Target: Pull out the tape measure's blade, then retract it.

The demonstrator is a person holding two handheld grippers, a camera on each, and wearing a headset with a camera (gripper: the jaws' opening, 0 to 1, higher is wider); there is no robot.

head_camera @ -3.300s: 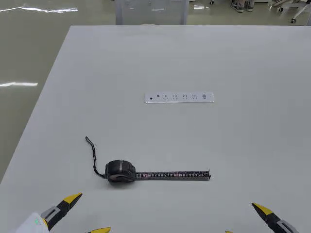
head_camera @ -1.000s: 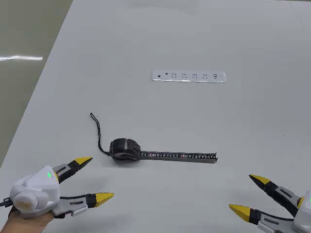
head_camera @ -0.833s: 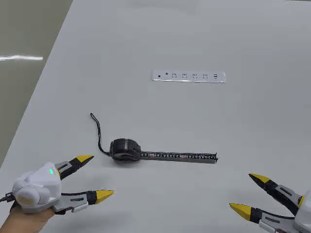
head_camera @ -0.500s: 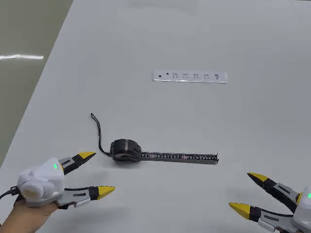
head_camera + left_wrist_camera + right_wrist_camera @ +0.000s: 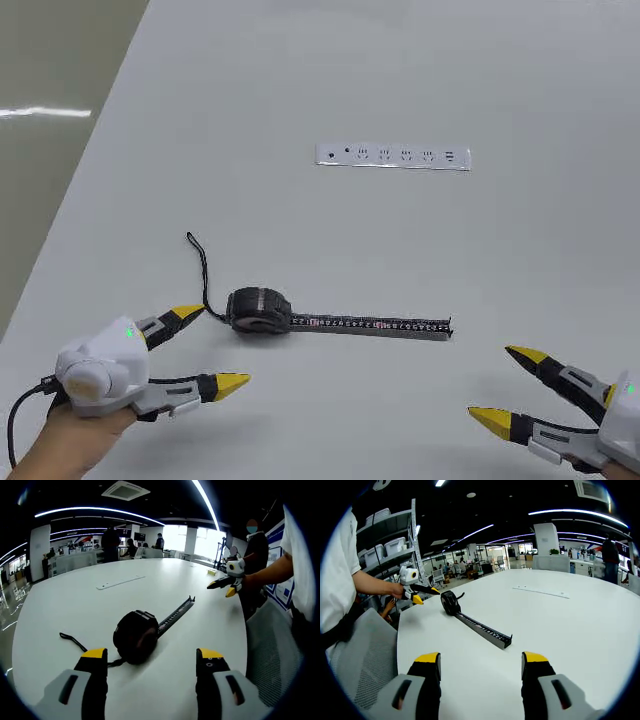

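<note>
A black tape measure [image 5: 259, 309] lies on the white table [image 5: 330, 90] with its blade [image 5: 370, 325] pulled out to the right and a black wrist cord [image 5: 199, 269] trailing to the upper left. In the left gripper view the tape measure [image 5: 136, 635] sits just ahead of the jaws. My left gripper [image 5: 213, 348] is open, a short way left and below the case. My right gripper [image 5: 506, 385] is open, below and right of the blade's end hook [image 5: 448, 326]. In the right gripper view the blade [image 5: 482, 628] runs from the case [image 5: 450, 602] toward my right gripper [image 5: 480, 658].
A white power strip [image 5: 393, 157] lies flat on the table farther back. The table's left edge [image 5: 75, 190] drops to a glossy floor. In the gripper views, shelves, desks and people stand in the office beyond the table.
My left gripper has moved up and right toward the tape measure's case. The right gripper has shifted slightly. The tape measure and blade lie as before.
</note>
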